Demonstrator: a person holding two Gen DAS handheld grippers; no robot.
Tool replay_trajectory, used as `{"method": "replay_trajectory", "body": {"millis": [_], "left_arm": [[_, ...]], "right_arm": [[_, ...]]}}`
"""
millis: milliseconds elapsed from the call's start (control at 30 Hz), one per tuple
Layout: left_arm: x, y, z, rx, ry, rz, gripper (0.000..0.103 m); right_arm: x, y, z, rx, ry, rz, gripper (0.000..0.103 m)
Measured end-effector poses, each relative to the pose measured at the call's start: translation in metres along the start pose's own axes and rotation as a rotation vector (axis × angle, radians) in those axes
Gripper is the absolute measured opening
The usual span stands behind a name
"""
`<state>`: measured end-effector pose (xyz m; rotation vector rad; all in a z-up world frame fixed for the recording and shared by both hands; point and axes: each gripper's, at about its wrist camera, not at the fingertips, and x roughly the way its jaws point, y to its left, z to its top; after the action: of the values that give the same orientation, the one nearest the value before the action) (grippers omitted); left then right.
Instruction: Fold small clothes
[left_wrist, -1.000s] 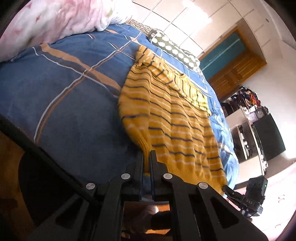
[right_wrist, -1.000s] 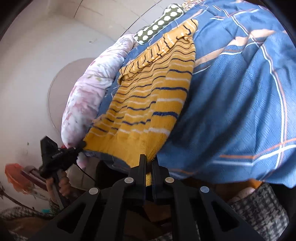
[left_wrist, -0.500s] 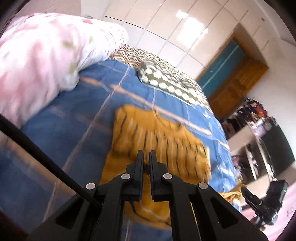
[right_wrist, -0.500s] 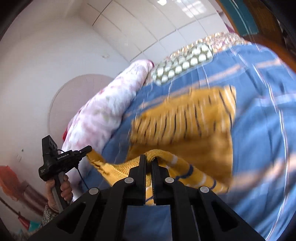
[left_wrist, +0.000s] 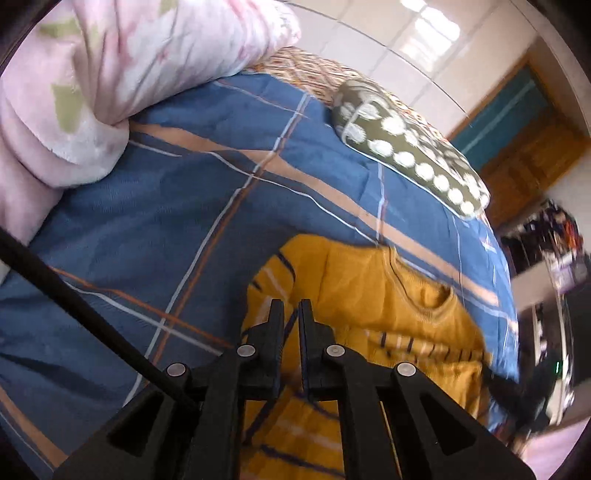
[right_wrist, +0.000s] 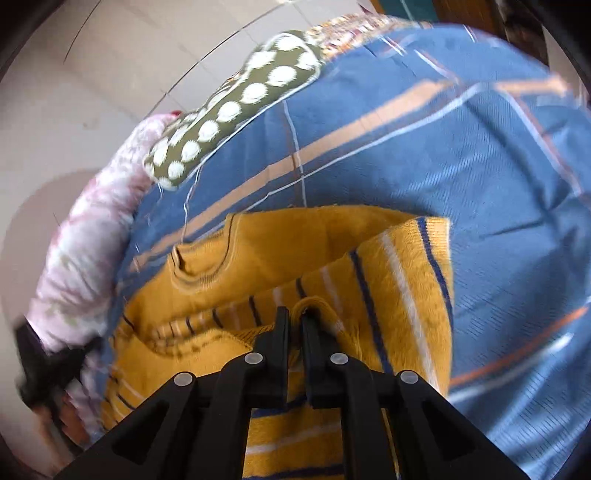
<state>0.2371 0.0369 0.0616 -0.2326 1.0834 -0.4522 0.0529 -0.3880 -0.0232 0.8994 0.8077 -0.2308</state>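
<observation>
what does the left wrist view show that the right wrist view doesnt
Only the left wrist view: a wooden door with a teal panel, cluttered shelves at the right edge, and the left gripper, whose jaws have just been opening with a gap showing between them above the sweater.

Only the right wrist view: the right gripper shut on a raised fold of the sweater, and the striped hem doubled over the plain chest.

Both: the yellow striped sweater on the blue bedspread, the dotted green pillow and the pink blanket.
</observation>
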Motion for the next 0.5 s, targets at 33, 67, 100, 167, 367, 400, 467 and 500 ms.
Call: {"method": "replay_trajectory", "body": {"millis": [33,67,100,167,367,400,467,500], "left_arm": [[-0.007,-0.002,-0.006,0.029,-0.011,0.005,0.018],[-0.01,-0.005,-0.011,0.044,-0.019,0.006,0.032],[-0.017,-0.008,-0.017,0.059,-0.029,0.001,0.045],[-0.028,-0.012,-0.03,0.091,-0.039,-0.004,0.05],[-0.053,-0.019,-0.074,0.16,-0.003,-0.003,0.05],[-0.056,-0.019,-0.084,0.168,0.006,-0.011,0.051],[-0.06,-0.014,-0.104,0.169,0.018,-0.01,0.051],[-0.062,-0.009,-0.114,0.164,0.023,0.001,0.051]], "right_arm": [[-0.001,-0.005,0.004,0.03,-0.001,0.018,0.007],[-0.003,-0.007,0.007,0.049,-0.008,0.028,0.009],[-0.011,-0.007,0.01,0.064,-0.036,0.018,0.021],[-0.036,-0.01,0.016,0.078,-0.121,-0.011,0.048],[-0.089,0.004,-0.007,-0.058,-0.102,-0.044,0.053],[-0.099,0.011,-0.022,-0.123,-0.083,-0.047,0.053],[-0.109,0.02,-0.053,-0.205,-0.044,-0.033,0.052],[-0.112,0.02,-0.067,-0.225,-0.024,-0.018,0.05]]}}
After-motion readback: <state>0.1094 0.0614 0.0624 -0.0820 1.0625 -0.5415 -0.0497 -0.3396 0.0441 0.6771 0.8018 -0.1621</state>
